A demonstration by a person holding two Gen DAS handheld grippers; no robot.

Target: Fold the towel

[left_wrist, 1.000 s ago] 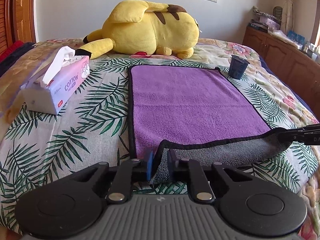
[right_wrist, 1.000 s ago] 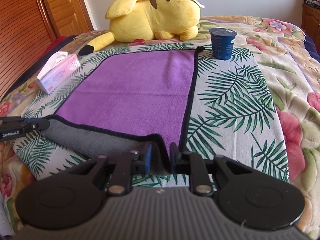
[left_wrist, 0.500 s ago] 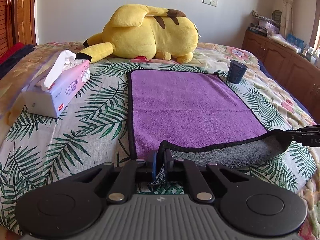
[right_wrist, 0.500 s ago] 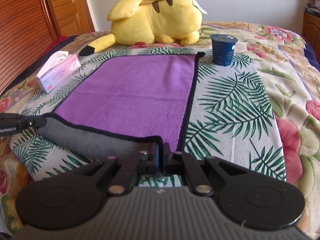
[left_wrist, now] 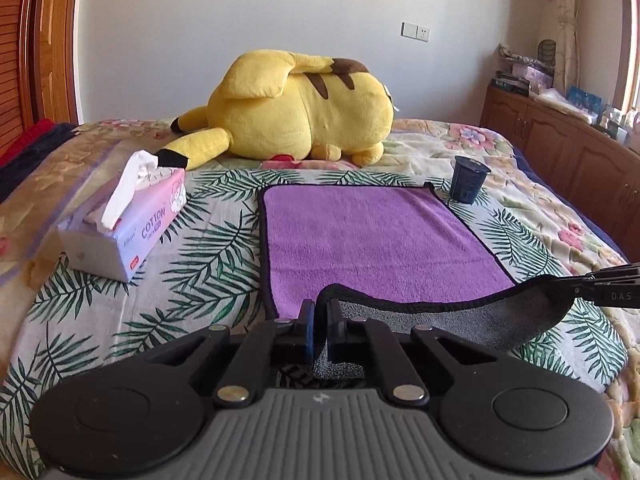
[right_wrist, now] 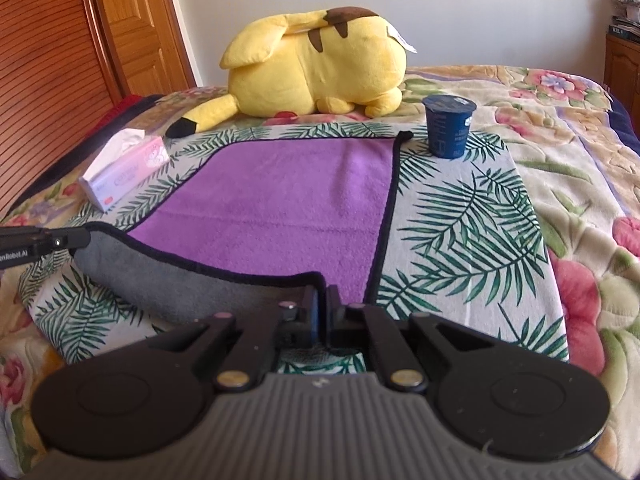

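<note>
A purple towel (left_wrist: 372, 236) (right_wrist: 280, 204) with black trim and a grey underside lies flat on a leaf-print cloth on the bed. Its near edge is lifted and sags between the two grippers, grey side showing. My left gripper (left_wrist: 320, 330) is shut on the near left corner. My right gripper (right_wrist: 322, 312) is shut on the near right corner. Each gripper's tip shows at the edge of the other's view, the right gripper (left_wrist: 600, 284) and the left gripper (right_wrist: 44, 240).
A yellow plush toy (left_wrist: 296, 112) lies beyond the towel's far edge. A pink tissue box (left_wrist: 124, 224) sits left of the towel. A dark blue cup (right_wrist: 448, 126) stands at the far right corner. Wooden cabinets (left_wrist: 568, 144) line the right wall.
Both grippers have closed on the towel's near corners. The near edge has risen off the bed, and both views have tilted up a little.
</note>
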